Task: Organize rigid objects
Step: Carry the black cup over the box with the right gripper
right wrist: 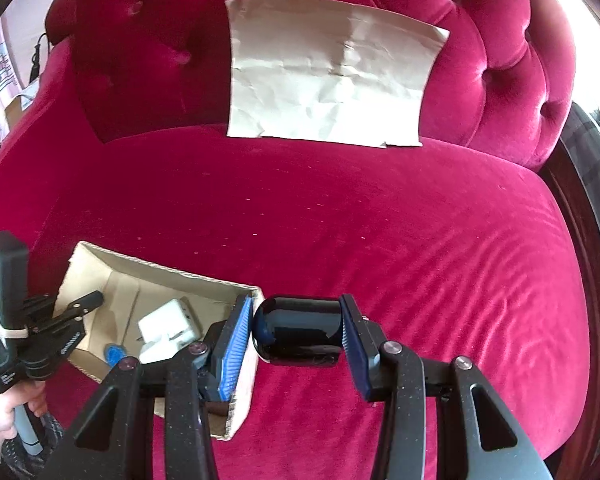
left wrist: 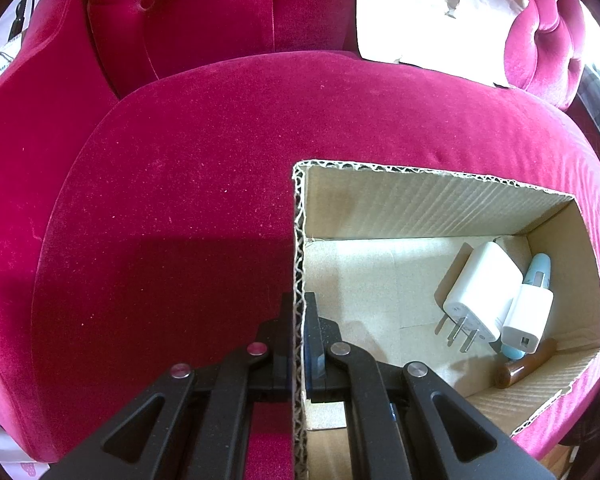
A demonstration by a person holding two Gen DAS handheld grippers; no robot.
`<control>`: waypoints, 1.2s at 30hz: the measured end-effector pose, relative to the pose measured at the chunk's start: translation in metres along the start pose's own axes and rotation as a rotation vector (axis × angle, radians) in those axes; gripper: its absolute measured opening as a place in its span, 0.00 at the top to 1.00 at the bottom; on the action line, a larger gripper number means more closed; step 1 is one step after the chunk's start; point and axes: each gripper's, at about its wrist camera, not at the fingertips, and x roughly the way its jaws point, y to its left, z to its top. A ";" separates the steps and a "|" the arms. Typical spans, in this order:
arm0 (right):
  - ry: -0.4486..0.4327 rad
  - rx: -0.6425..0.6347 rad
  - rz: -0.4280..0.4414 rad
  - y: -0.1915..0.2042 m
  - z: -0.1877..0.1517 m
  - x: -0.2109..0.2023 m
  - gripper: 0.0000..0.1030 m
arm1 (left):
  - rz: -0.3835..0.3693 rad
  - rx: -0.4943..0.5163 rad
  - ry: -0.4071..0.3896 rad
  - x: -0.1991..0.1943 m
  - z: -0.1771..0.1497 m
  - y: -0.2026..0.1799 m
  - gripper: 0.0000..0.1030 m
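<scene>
My left gripper (left wrist: 299, 344) has its jaws closed tight on the near wall of the cardboard box (left wrist: 432, 200), one finger outside, one inside, pinning it steady on the red sofa seat (left wrist: 188, 184). My right gripper (right wrist: 298, 330) has jaws about half open, clamped on a glossy black rounded cylinder (right wrist: 300, 330) held sideways between the blue pads (right wrist: 236, 344) (looks like a small speaker or cap, can't tell which). It hangs above the seat just beside the box's right corner, not yet over the opening.

Already in the box: large white plug adapter (left wrist: 478, 290), smaller white charger (left wrist: 526, 318), pale blue tube (left wrist: 538, 274) under them, brown cylinder (left wrist: 524, 366) along the near-right wall. All bunched at the far-right end; left half of the box floor is bare.

Step, as I judge it: carrying the black cylinder to the box. Next calls for moving it left over the rim, lowering into the bare part, opening the jaws there. Risk: it's round, may roll into the chargers
</scene>
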 end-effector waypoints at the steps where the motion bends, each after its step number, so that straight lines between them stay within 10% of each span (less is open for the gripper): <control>1: -0.001 -0.003 0.004 0.003 0.000 -0.001 0.55 | 0.000 0.000 0.000 0.002 0.002 -0.002 0.98; 36: 0.029 -0.092 0.112 0.093 -0.015 0.017 0.55 | -0.001 -0.010 0.001 0.003 -0.001 -0.014 0.97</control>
